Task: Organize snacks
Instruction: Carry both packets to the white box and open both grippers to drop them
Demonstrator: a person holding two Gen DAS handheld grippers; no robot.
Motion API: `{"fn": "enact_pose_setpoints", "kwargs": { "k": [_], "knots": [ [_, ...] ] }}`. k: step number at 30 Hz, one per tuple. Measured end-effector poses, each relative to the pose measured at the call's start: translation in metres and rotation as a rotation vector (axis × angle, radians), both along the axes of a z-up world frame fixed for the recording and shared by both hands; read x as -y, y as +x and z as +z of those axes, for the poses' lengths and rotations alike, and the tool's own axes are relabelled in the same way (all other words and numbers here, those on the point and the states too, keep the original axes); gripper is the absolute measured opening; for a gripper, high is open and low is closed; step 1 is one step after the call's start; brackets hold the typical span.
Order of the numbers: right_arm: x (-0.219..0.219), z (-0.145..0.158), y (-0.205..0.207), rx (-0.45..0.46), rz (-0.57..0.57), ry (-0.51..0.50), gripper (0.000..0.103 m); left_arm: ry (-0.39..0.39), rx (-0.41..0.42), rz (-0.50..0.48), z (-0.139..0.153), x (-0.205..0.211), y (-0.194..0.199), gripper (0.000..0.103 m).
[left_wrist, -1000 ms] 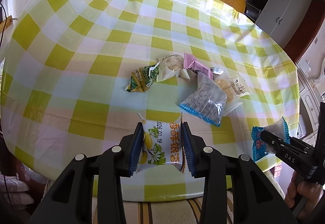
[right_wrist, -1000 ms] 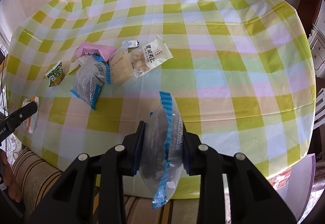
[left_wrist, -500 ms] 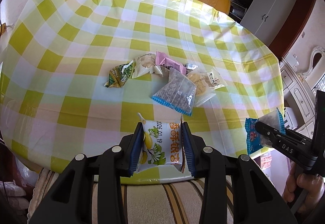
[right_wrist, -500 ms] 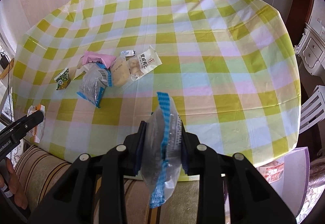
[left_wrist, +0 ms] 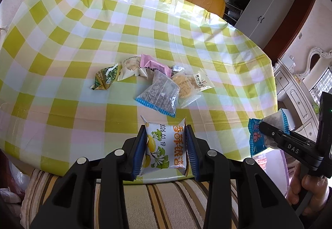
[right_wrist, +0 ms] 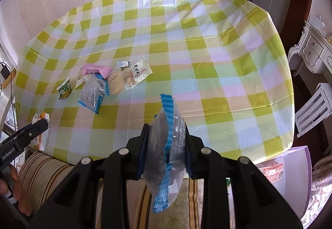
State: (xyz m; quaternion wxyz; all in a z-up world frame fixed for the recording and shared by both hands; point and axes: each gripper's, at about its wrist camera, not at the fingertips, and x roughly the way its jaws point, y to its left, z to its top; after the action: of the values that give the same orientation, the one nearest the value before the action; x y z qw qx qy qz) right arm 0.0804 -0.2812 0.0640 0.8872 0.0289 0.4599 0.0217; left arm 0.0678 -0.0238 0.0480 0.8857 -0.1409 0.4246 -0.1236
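Left view: my left gripper [left_wrist: 166, 150] clamps the white packet [left_wrist: 166, 146], held upright above the near table [left_wrist: 62, 63] edge. The pile [left_wrist: 157, 83] lies ahead, mid-table, well apart. The right gripper [left_wrist: 267, 135] shows edge-on, gripping a packet, a hand [left_wrist: 309, 189] below it.

Right view: my right gripper [right_wrist: 166, 146] pinches the blue-edged clear bag [right_wrist: 166, 146], long axis vertical, sagging below the jaws. The pile [right_wrist: 103, 81] sits ahead-left, so I judge my left nearer. Only here a purple box [right_wrist: 290, 166] shows, lower right, off the table, perhaps the destination.
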Motion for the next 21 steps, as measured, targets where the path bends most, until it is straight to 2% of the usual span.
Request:
{"fn": "enact_pose_setpoints", "kwargs": {
  "k": [13, 21],
  "knots": [
    [0.037, 0.005, -0.022, 0.017, -0.066, -0.010, 0.030, -0.088, -0.031, -0.138, -0.005, 0.047, -0.003, 0.036],
    [0.083, -0.002, -0.041, -0.003, -0.157, -0.022, 0.030, -0.102, -0.062, -0.273, -0.006, 0.103, -0.002, 0.036]
  ]
}}
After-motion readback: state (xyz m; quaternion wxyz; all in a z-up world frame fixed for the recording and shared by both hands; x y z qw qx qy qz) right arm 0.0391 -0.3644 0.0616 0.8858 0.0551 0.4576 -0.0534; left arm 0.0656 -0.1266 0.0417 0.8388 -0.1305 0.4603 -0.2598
